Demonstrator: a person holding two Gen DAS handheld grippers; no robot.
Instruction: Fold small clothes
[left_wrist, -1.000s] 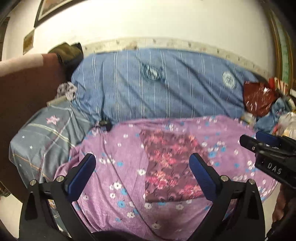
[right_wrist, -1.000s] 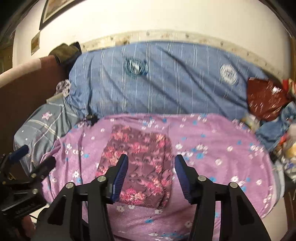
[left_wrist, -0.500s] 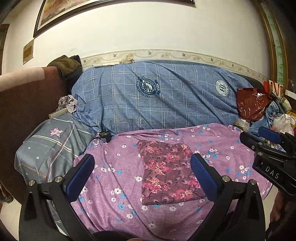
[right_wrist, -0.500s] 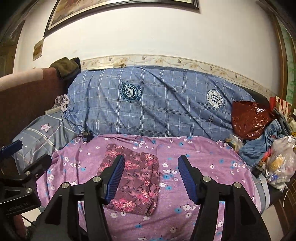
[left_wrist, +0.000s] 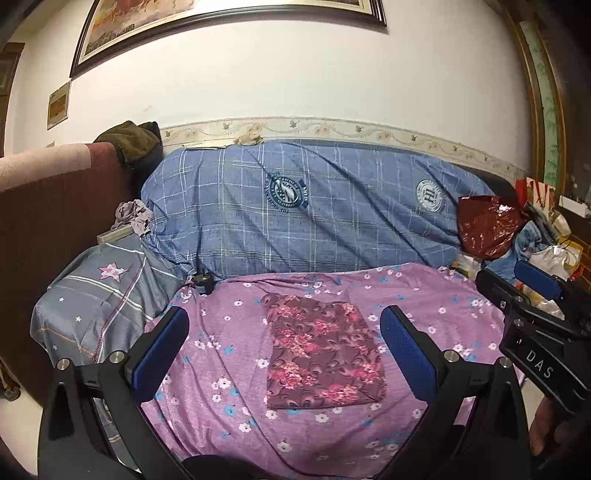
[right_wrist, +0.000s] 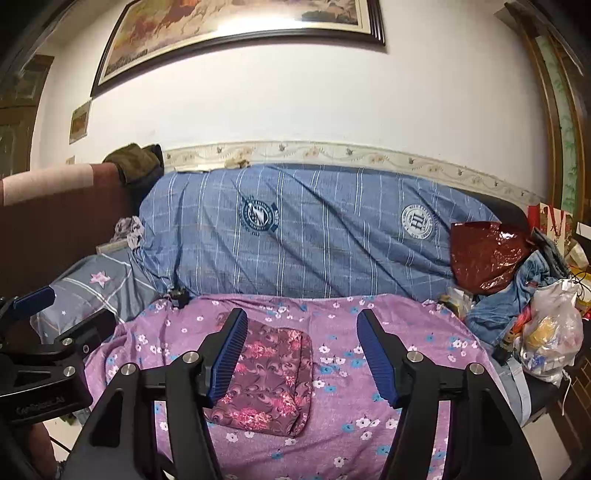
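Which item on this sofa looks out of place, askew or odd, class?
Nothing about the folded floral cloth: it lies flat and neat on the purple sheet. Only the clutter of bags heaped at the sofa's right end looks untidy.

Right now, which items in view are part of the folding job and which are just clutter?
Job:
- folded floral cloth lying flat on the purple flowered sheet
- left gripper, open, empty
- right gripper, open, empty

Lying about:
- blue plaid bedding
- grey star pillow
- red foil bag
- plastic bag

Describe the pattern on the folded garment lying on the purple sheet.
The folded garment is dark maroon with pink flower clusters and swirls, clearest in the left wrist view.
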